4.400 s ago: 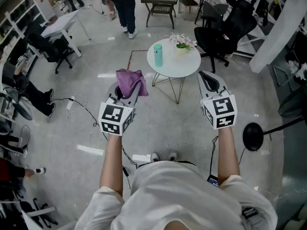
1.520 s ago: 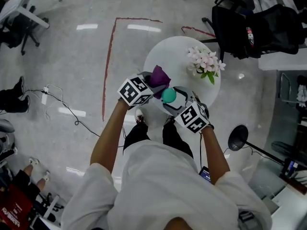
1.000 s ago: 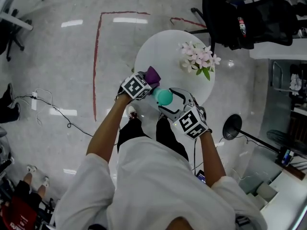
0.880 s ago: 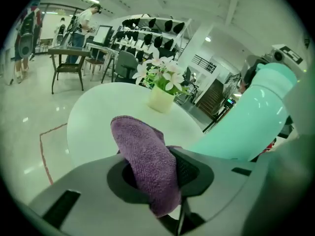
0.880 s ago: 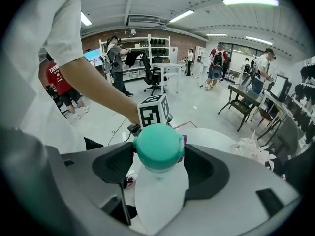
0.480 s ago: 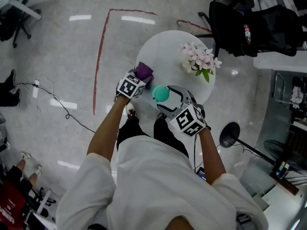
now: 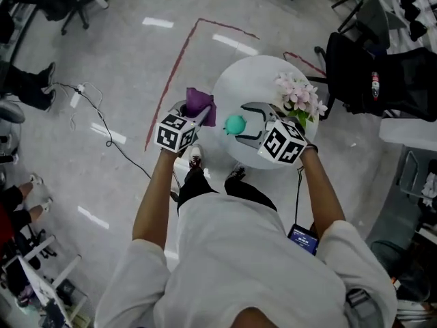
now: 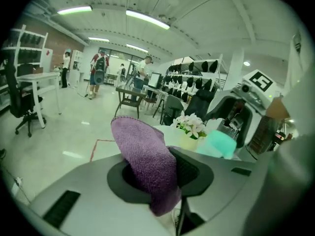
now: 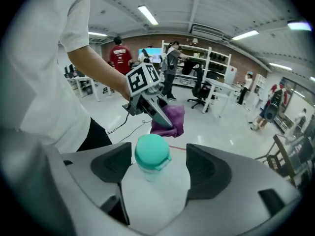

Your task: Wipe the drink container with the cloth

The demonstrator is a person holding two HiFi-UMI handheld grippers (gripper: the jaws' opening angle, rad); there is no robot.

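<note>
Since half a second ago the left gripper [image 7: 199, 115] has lifted away from the bottle [image 7: 235, 124], taking the purple cloth [image 7: 198, 101] with it, and the right gripper [image 7: 242, 121] has just been opening its jaws with the bottle between them. Now the left jaws are pressed together on a bunch of the cloth, most of which sticks up loose above them. The right jaws stand spread on either side of the bottle with a gap on both sides, so nothing holds it. The bottle, clear with a teal lid, stands upright on the round white table [image 7: 235, 84], close to the edge on my side, with a pot of pink flowers [image 7: 298, 96] further along beside the right gripper. The main risk I see is the bottle tipping or sliding off that near edge: if I bring the cloth back and rub while the right jaws are this wide, the push has nothing to resist it. The right gripper could also knock the flowers as it shifts. The cloth, pinched only by one fold, may slip out under a firm wipe. As for writing, I read none: the bottle shows no label, and the marker cubes [image 7: 174, 134] carry only black-and-white square patterns.
</note>
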